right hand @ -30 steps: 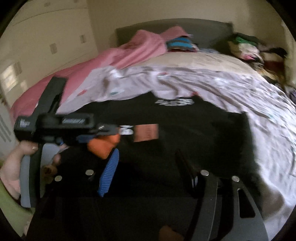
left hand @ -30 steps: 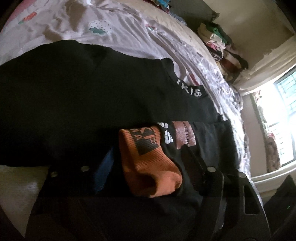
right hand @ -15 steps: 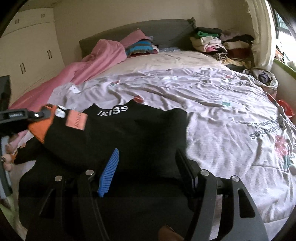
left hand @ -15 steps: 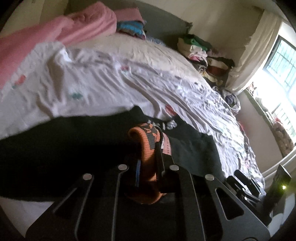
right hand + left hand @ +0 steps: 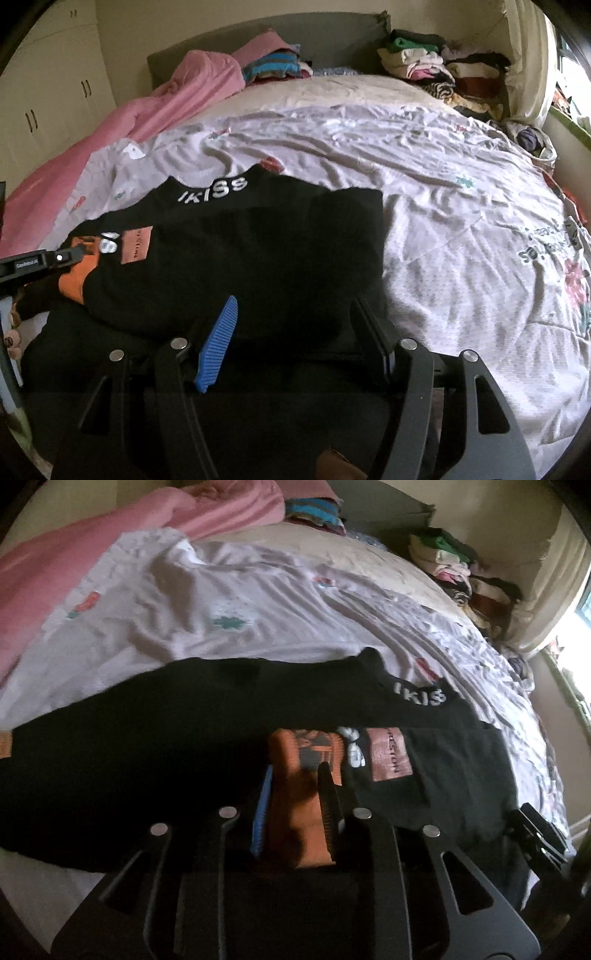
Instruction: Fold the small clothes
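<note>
A black sweater (image 5: 258, 251) with white "IKISS" lettering on its collar (image 5: 421, 698) lies spread on the bed. Its sleeve, with an orange cuff (image 5: 299, 812) and a pinkish-brown patch (image 5: 389, 755), is folded across the body. My left gripper (image 5: 295, 771) has the cuff between its pads, which still touch it while the jaws are opening. From the right wrist view, that left gripper (image 5: 37, 264) shows at the sweater's left edge. My right gripper (image 5: 295, 301) hovers open over the sweater's near hem, with black cloth under its fingers.
A white printed sheet (image 5: 461, 221) covers the bed to the right of the sweater. A pink blanket (image 5: 177, 99) lies along the left side. Stacks of clothes (image 5: 436, 70) sit at the headboard. Wardrobe doors (image 5: 55, 96) stand at far left.
My left gripper closed on the orange cuff, lifted it, then lowered it again with the jaws a little wider. My right gripper slid rightward along the sweater's near edge and stayed open.
</note>
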The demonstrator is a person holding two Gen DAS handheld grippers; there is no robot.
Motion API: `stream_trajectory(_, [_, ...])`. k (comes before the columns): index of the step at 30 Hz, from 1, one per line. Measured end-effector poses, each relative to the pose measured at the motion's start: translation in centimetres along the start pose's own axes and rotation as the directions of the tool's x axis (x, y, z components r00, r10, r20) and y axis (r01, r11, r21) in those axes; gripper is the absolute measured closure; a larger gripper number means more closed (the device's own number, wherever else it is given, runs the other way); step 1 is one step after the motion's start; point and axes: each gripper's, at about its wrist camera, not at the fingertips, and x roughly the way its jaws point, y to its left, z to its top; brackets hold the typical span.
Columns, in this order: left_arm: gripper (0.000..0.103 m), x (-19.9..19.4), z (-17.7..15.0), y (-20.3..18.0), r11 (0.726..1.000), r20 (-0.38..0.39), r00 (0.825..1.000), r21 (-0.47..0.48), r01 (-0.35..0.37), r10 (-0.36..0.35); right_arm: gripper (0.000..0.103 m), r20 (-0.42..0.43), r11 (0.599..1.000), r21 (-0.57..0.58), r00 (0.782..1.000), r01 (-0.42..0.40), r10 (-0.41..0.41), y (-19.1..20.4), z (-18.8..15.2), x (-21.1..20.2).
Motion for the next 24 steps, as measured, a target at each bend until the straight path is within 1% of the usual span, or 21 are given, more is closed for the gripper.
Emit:
stream_trajectory(3, [0.087, -1.0, -0.2, 0.3, 0.998, 0.012, 0.998, -0.028, 0.056, -0.056, 0.041, -0.017, 1.0, -0.02, 1.0, -0.002, 0.002, 0.6, -0.1, 0.7])
stream_trajectory(5, [0.086, -1.1, -0.4, -0.4, 0.998, 0.007, 0.998, -0.007, 0.065, -0.065, 0.041, -0.028, 1.0, -0.028, 1.0, 0.0, -0.001, 0.9, -0.2, 1.2])
stream_trajectory(6, [0.085, -0.8, -0.6, -0.9, 0.998, -0.007, 0.998, 0.013, 0.068, -0.068, 0.041, -0.04, 1.0, -0.027, 0.999, 0.006, -0.007, 0.9, -0.2, 1.5])
stream_trajectory(8, [0.082, 0.5, -1.4, -1.5, 0.998, -0.056, 0.997, 0.044, 0.047, -0.045, 0.041, -0.065, 1.0, -0.019, 0.998, 0.015, -0.016, 0.8, -0.4, 2.2])
stream_trajectory(10, [0.08, 1.8, -2.1, -1.1, 0.999, -0.089, 0.996, 0.041, 0.018, -0.014, 0.041, -0.081, 1.0, -0.013, 0.996, 0.027, -0.028, 0.7, -0.5, 2.5])
stream_trajectory(13, [0.08, 2.2, -2.8, -0.3, 0.999, -0.084, 0.996, 0.021, 0.029, -0.027, 0.041, -0.074, 1.0, -0.014, 0.997, 0.026, -0.027, 0.8, -0.6, 2.2])
stream_trajectory(15, [0.074, 1.6, -2.9, -0.1, 1.0, -0.079, 0.997, 0.018, 0.018, -0.017, 0.041, -0.059, 1.0, -0.007, 0.998, 0.012, -0.012, 0.9, -0.5, 1.7])
stream_trajectory(17, [0.067, 0.6, -2.9, 0.3, 1.0, -0.059, 0.998, 0.005, 0.024, -0.023, 0.04, -0.044, 1.0, -0.003, 0.999, -0.007, 0.007, 1.1, -0.5, 1.0])
stream_trajectory(19, [0.066, -0.1, -2.9, 0.4, 1.0, -0.046, 0.999, 0.009, 0.017, -0.017, 0.034, -0.021, 1.0, -0.01, 0.999, -0.026, 0.026, 1.7, -0.5, 0.2])
stream_trajectory(21, [0.061, -0.7, -3.1, 0.6, 1.0, -0.037, 0.999, 0.021, -0.005, 0.006, 0.03, -0.001, 0.999, -0.02, 0.999, -0.036, 0.036, 2.3, -0.5, -0.5])
stream_trajectory(23, [0.053, -1.3, -3.2, 0.7, 1.0, -0.031, 0.999, 0.024, -0.016, 0.016, 0.025, 0.021, 0.998, -0.037, 0.999, -0.046, 0.047, 3.1, -0.4, -1.3])
stream_trajectory(24, [0.052, -1.8, -3.4, 0.9, 0.999, -0.022, 0.999, 0.025, -0.024, 0.025, 0.023, 0.032, 0.998, -0.046, 0.998, -0.048, 0.05, 3.7, -0.4, -1.6])
